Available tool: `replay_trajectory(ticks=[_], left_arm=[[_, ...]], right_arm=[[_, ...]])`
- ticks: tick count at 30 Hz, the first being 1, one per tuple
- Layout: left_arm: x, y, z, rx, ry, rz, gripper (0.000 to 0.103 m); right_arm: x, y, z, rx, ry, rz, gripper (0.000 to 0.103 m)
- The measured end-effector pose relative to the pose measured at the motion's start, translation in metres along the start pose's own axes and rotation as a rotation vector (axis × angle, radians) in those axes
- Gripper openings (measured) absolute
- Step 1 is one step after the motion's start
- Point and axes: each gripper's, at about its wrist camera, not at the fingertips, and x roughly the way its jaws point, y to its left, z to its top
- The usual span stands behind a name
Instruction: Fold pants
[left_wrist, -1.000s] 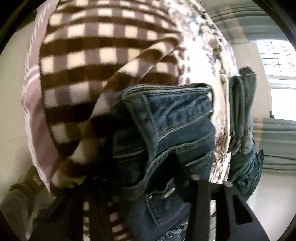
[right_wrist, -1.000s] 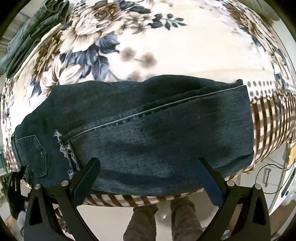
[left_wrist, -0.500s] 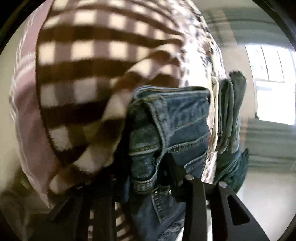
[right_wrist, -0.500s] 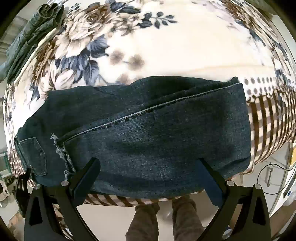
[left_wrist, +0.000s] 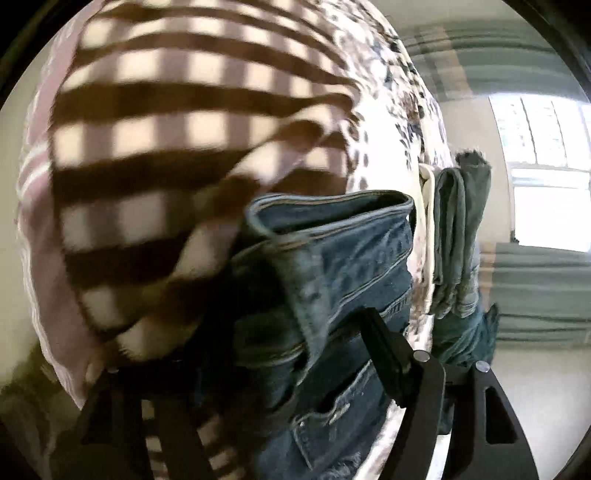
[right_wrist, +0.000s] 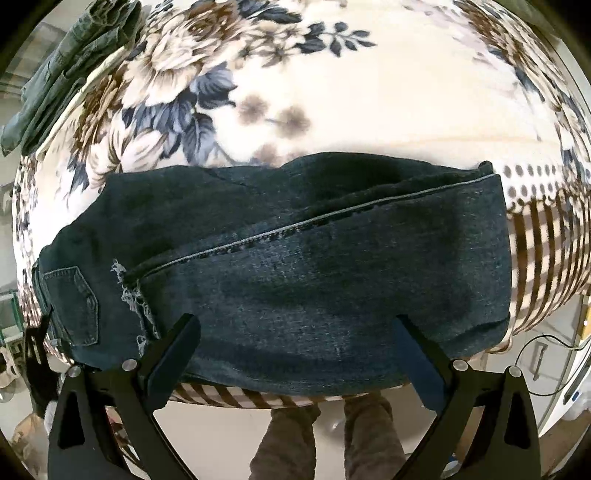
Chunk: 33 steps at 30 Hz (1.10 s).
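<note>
Dark blue jeans (right_wrist: 314, 258) lie folded lengthwise on a floral and checked blanket (right_wrist: 351, 92), waistband and back pocket at the left. My right gripper (right_wrist: 295, 332) hovers open and empty over their near edge, fingers wide apart. In the left wrist view the jeans' waistband end (left_wrist: 332, 266) fills the middle. My left gripper (left_wrist: 258, 369) is closed around the waistband denim; its right finger (left_wrist: 388, 354) presses on the fabric, its left finger is dark and partly hidden.
A pile of green folded pants (right_wrist: 74, 62) lies at the blanket's far left corner and shows in the left wrist view (left_wrist: 458, 240). A person's legs (right_wrist: 332, 435) stand at the near edge. A bright window (left_wrist: 546, 177) is beyond.
My left gripper has pushed in closer onto the waistband, which now looks larger and bunched. My right gripper has drawn slightly nearer the jeans and stays open.
</note>
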Motion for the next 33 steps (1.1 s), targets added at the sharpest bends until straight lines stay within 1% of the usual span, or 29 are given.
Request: replay_trajectory(ticks=[2,3,4,5,7,8,11,15,18,20,21,22,23,24,25,26,27,30,31,32,33], left_arm=[[0.001,-0.001,0.0,0.009,-0.018,0.001,0.066],[0.0,-0.002,0.0,0.011,-0.026,-0.004,0.062],[-0.002,-0.003,-0.001,0.02,-0.038,-0.007,0.048],[-0.006,-0.005,-0.003,0.033,-0.046,-0.016,0.038],[-0.016,-0.016,-0.009,0.099,-0.073,-0.019,0.03],[-0.024,-0.025,-0.013,0.15,-0.089,-0.014,0.027],[-0.049,-0.054,-0.027,0.273,-0.128,-0.014,0.02],[-0.07,-0.091,-0.047,0.404,-0.137,-0.044,0.02],[-0.086,-0.122,-0.07,0.504,-0.149,-0.082,0.02],[-0.092,-0.138,-0.086,0.558,-0.145,-0.114,0.02],[-0.095,-0.15,-0.1,0.599,-0.146,-0.121,0.02],[-0.096,-0.159,-0.111,0.635,-0.143,-0.134,0.02],[-0.097,-0.17,-0.123,0.673,-0.134,-0.146,0.02],[-0.099,-0.178,-0.137,0.712,-0.131,-0.15,0.02],[-0.099,-0.19,-0.157,0.769,-0.114,-0.165,0.02],[-0.097,-0.198,-0.175,0.814,-0.099,-0.172,0.02],[-0.095,-0.204,-0.191,0.85,-0.082,-0.177,0.02],[-0.077,-0.215,-0.253,0.959,0.016,-0.204,0.02],[-0.071,-0.215,-0.268,0.999,0.034,-0.204,0.02],[-0.059,-0.215,-0.296,1.07,0.069,-0.192,0.02],[-0.051,-0.214,-0.31,1.101,0.096,-0.187,0.02]], right_arm=[[0.002,0.002,0.0,-0.003,0.002,0.0,0.103],[0.003,0.002,0.0,-0.004,0.002,-0.001,0.103],[0.003,0.001,0.0,-0.005,0.0,-0.001,0.103],[0.003,0.001,0.0,-0.007,-0.003,-0.003,0.103],[0.002,0.0,0.0,-0.015,-0.012,-0.01,0.103],[0.002,0.0,0.0,-0.025,-0.022,-0.027,0.103],[-0.003,-0.005,0.0,-0.043,-0.051,-0.048,0.103],[-0.014,-0.015,0.0,-0.053,-0.096,-0.042,0.103],[-0.023,-0.027,-0.002,-0.064,-0.127,-0.025,0.103],[-0.029,-0.036,-0.003,-0.072,-0.142,-0.028,0.103],[-0.033,-0.044,-0.004,-0.078,-0.15,-0.042,0.102],[-0.036,-0.05,-0.006,-0.079,-0.157,-0.056,0.099],[-0.041,-0.059,-0.009,-0.079,-0.17,-0.072,0.084],[-0.046,-0.07,-0.01,-0.08,-0.181,-0.091,0.055],[-0.05,-0.081,-0.01,-0.075,-0.184,-0.12,0.045],[-0.051,-0.091,-0.01,-0.071,-0.182,-0.13,0.041],[-0.055,-0.104,-0.011,-0.058,-0.181,-0.122,0.041],[-0.065,-0.148,-0.01,0.008,-0.184,-0.089,0.042],[-0.066,-0.163,-0.009,0.029,-0.181,-0.06,0.042],[-0.067,-0.176,-0.01,0.048,-0.176,-0.04,0.046],[-0.069,-0.19,-0.01,0.075,-0.17,-0.019,0.057]])
